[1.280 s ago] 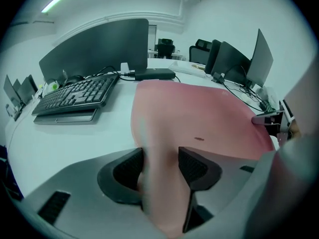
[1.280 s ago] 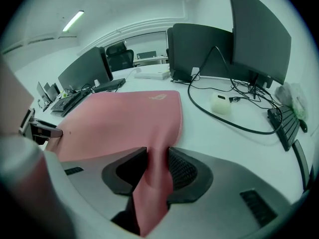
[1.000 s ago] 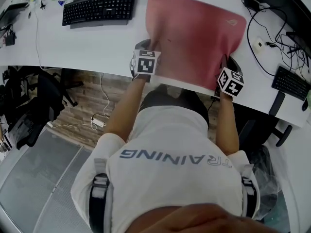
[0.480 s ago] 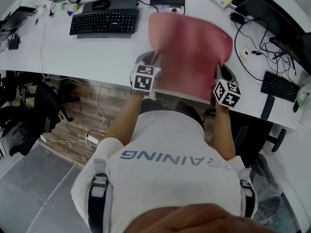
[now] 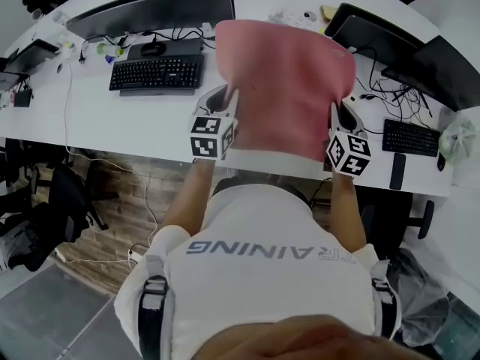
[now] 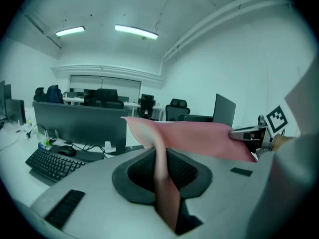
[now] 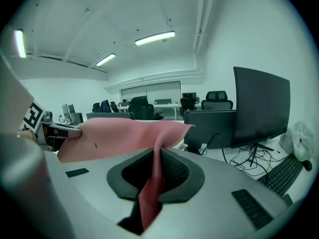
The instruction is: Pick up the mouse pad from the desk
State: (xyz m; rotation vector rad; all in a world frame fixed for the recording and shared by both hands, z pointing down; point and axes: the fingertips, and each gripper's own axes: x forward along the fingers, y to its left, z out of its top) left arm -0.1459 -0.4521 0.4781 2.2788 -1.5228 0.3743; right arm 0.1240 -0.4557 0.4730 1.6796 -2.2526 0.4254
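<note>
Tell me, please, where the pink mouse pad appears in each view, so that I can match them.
Head view: mouse pad, upper centre, held above the desk.
Left gripper view: mouse pad, centre, spreading rightward.
Right gripper view: mouse pad, centre, spreading leftward.
Shared landmark: the white desk.
</note>
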